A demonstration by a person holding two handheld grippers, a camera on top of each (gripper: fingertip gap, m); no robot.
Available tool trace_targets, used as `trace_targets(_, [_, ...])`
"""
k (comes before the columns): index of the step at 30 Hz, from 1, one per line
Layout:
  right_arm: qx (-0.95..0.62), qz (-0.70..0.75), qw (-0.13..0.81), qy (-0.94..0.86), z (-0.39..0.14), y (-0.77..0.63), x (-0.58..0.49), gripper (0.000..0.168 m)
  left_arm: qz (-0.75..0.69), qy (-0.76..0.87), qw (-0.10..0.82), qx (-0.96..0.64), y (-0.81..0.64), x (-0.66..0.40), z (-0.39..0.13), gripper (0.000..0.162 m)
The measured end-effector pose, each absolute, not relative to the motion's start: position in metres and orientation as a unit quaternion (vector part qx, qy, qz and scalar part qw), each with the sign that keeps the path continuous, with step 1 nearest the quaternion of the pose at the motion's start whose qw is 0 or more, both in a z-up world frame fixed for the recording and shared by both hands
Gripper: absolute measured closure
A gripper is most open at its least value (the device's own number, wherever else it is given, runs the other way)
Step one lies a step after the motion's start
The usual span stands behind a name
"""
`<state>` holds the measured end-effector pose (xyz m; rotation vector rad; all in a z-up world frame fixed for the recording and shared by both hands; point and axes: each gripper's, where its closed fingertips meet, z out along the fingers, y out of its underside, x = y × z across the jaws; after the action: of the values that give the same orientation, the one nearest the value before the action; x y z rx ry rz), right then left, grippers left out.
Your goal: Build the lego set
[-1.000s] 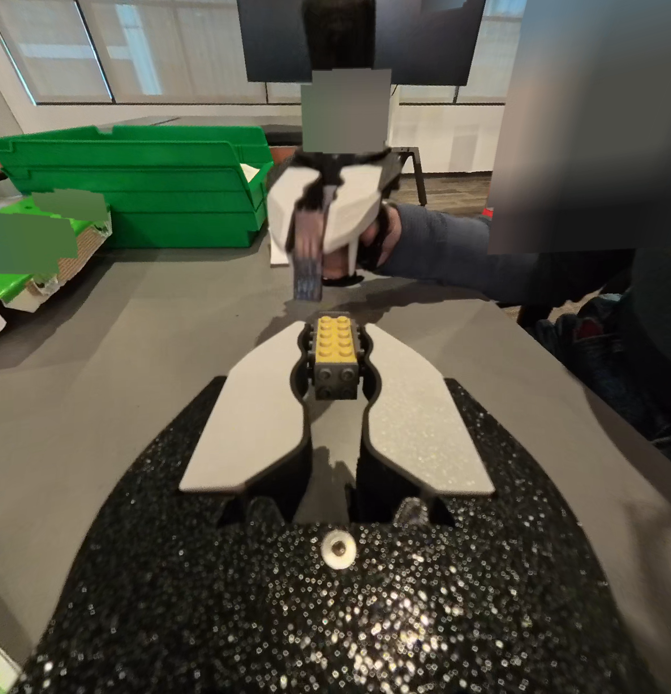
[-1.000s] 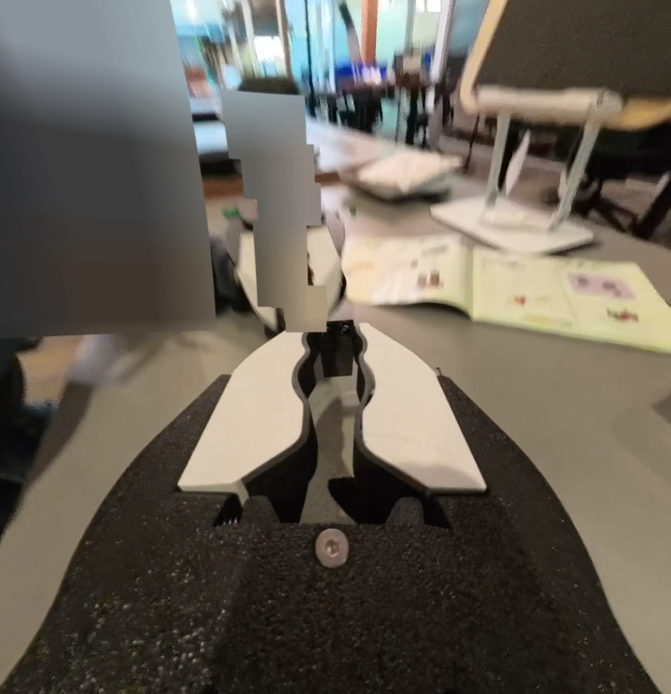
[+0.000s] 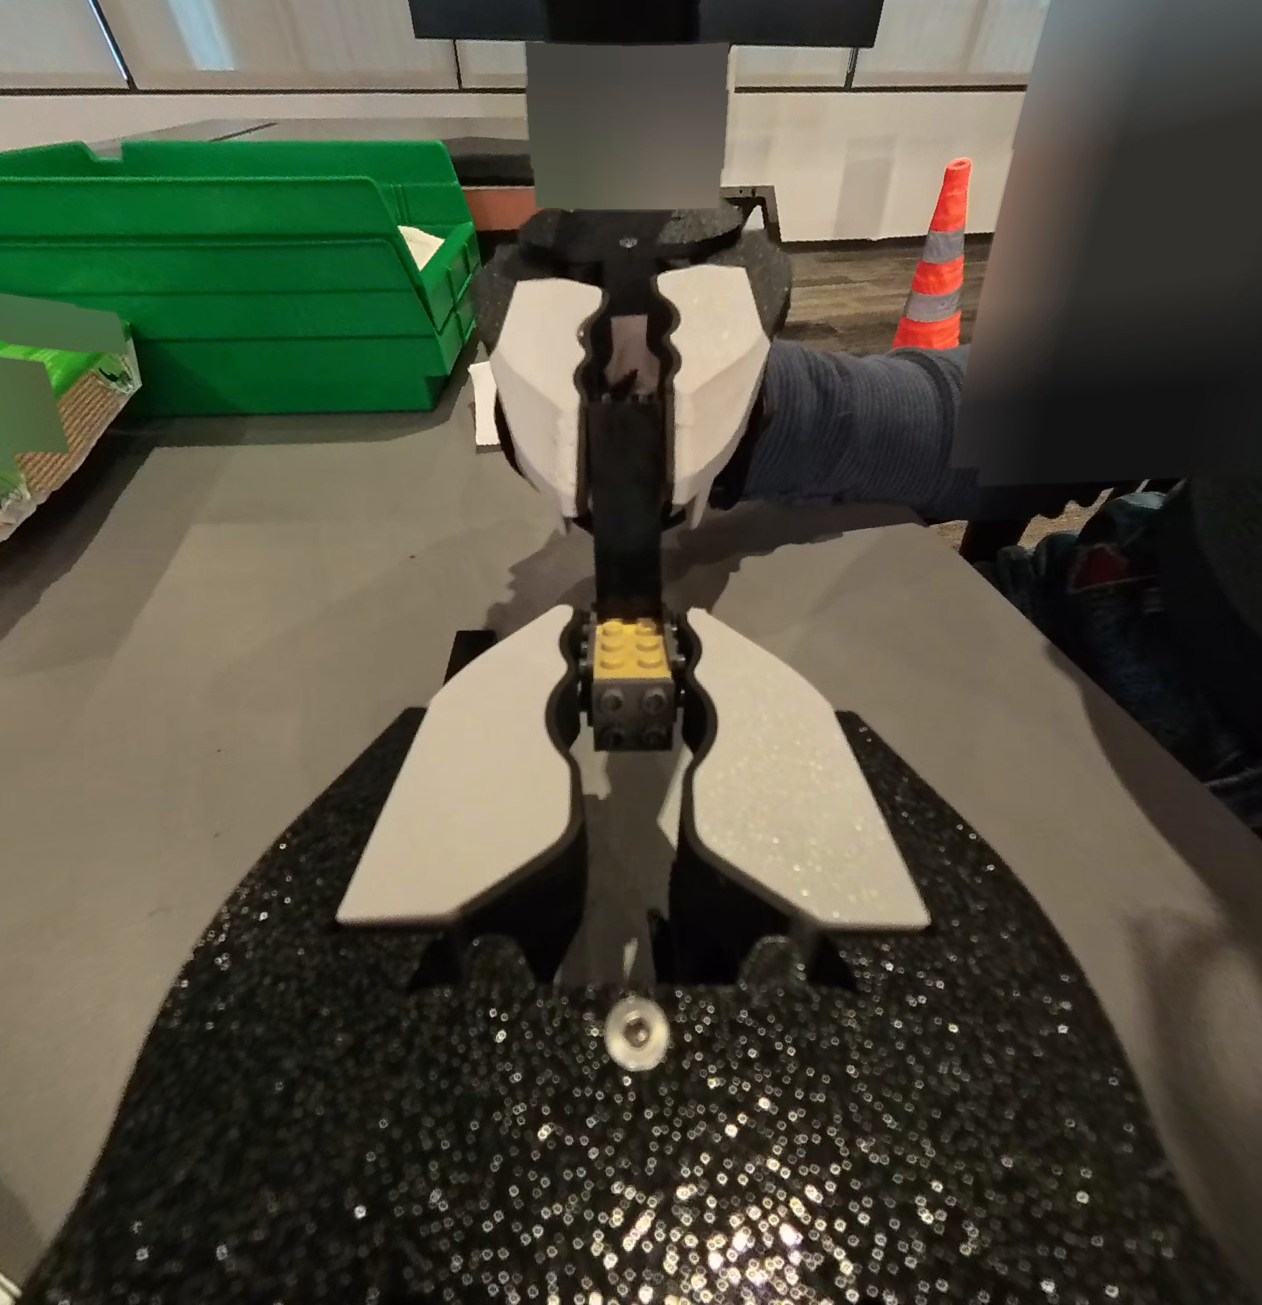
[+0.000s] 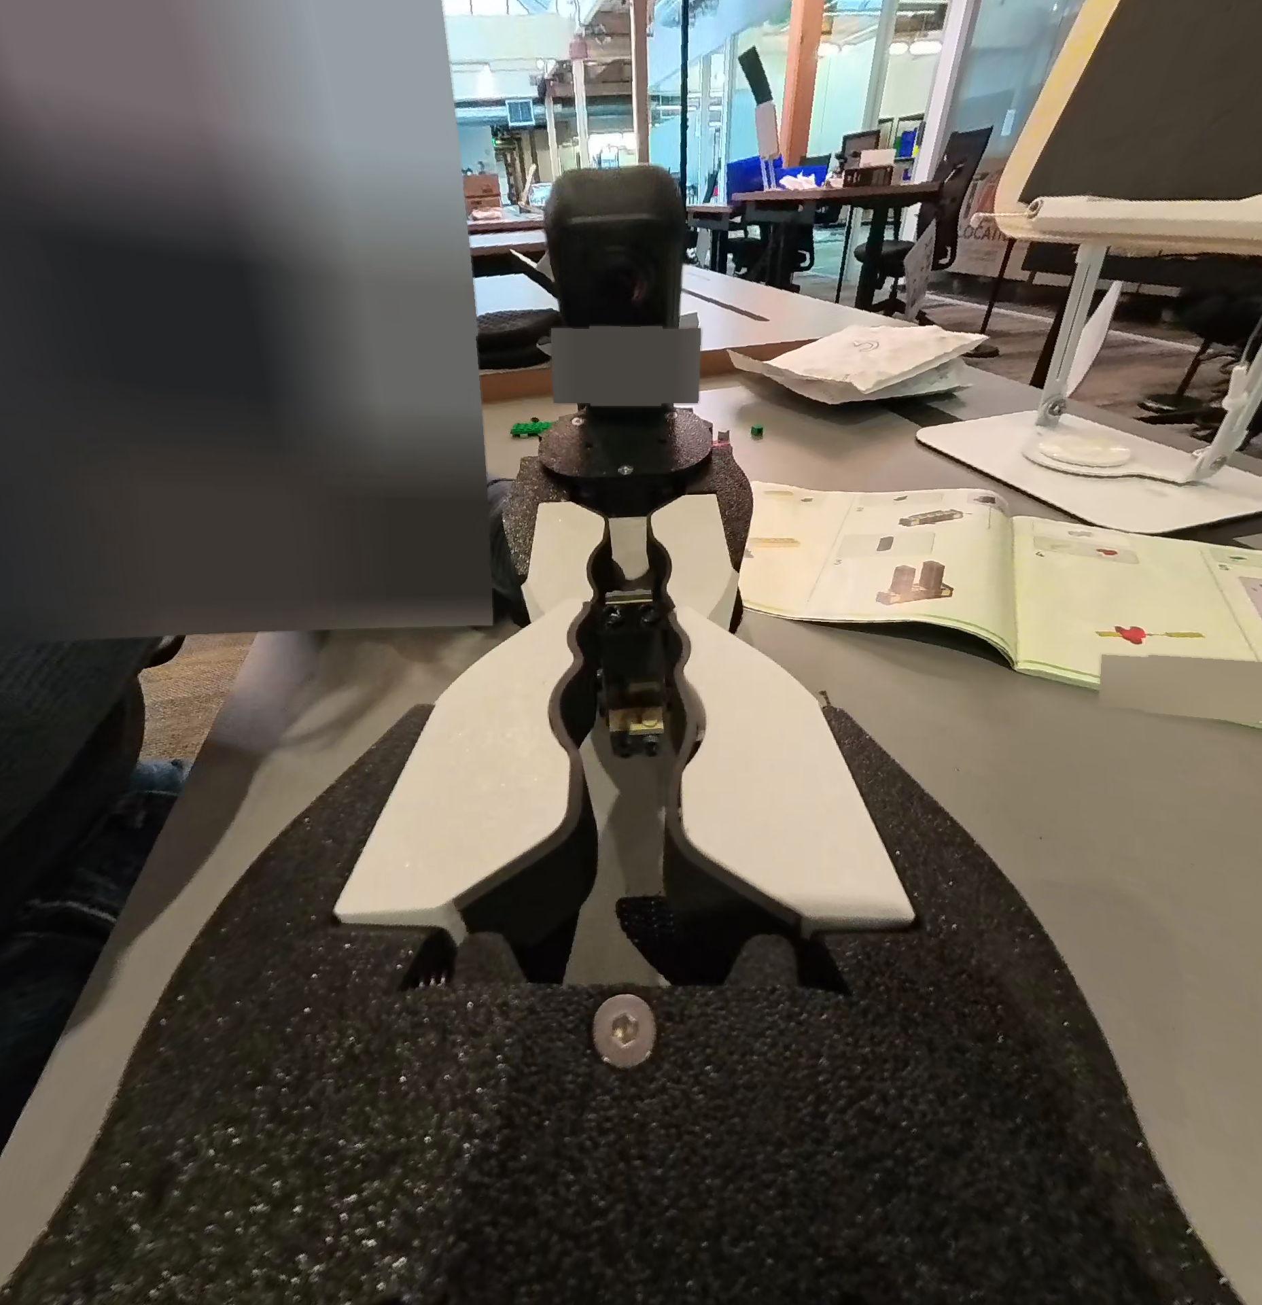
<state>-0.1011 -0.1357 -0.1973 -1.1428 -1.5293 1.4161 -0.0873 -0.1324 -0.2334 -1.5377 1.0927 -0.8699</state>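
I am clamping the left gripper [image 3: 631, 671] on a small lego stack [image 3: 631, 688]: a yellow plate with 4 studs showing sits on a dark grey block whose near face carries 4 studs, and the fingers are pressing both its sides above the grey table [image 3: 261, 635]. My right gripper [image 4: 631, 678] is facing it head-on, gripping a long black lego piece [image 3: 624, 494] whose near end is meeting the far edge of the yellow plate. In the right wrist view this piece lies between the fingertips, pointing at the left gripper just beyond. To the right an open instruction booklet [image 4: 1002, 579] is lying flat. Far left in the left wrist view, green bins [image 3: 225, 282] are stacked; an orange cone [image 3: 942, 254] is standing far right.
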Motion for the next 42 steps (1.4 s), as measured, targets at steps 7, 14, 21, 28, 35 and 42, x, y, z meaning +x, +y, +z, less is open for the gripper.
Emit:
trace_targets(7, [-0.444,0.534,0.379,-0.612,-0.201,-0.138,-0.101,0.151,-0.348,0.459,0.507,-0.641,-0.132,-0.087,-0.236,0.138])
trace_targets(14, [-0.439,0.563,0.374,-0.592,-0.199,-0.137,-0.101,0.151,-0.344,0.458,0.518,-0.635,-0.133,-0.088,-0.234,0.138])
trace_targets(21, [-0.42,0.566,0.397,-0.588,-0.196,-0.14,-0.102,0.151,-0.343,0.459,0.534,-0.622,-0.134,-0.089,-0.229,0.138])
trace_targets(28, [-0.405,0.563,0.422,-0.584,-0.195,-0.141,-0.103,0.151,-0.347,0.454,0.538,-0.619,-0.134,-0.091,-0.227,0.138])
trace_targets(35, [-0.408,0.588,0.419,-0.559,-0.193,-0.14,-0.104,0.151,-0.353,0.446,0.544,-0.617,-0.134,-0.092,-0.224,0.138])
trace_targets(42, [-0.375,0.576,0.469,-0.555,-0.188,-0.142,-0.105,0.151,-0.359,0.44,0.558,-0.605,-0.134,-0.094,-0.219,0.138])
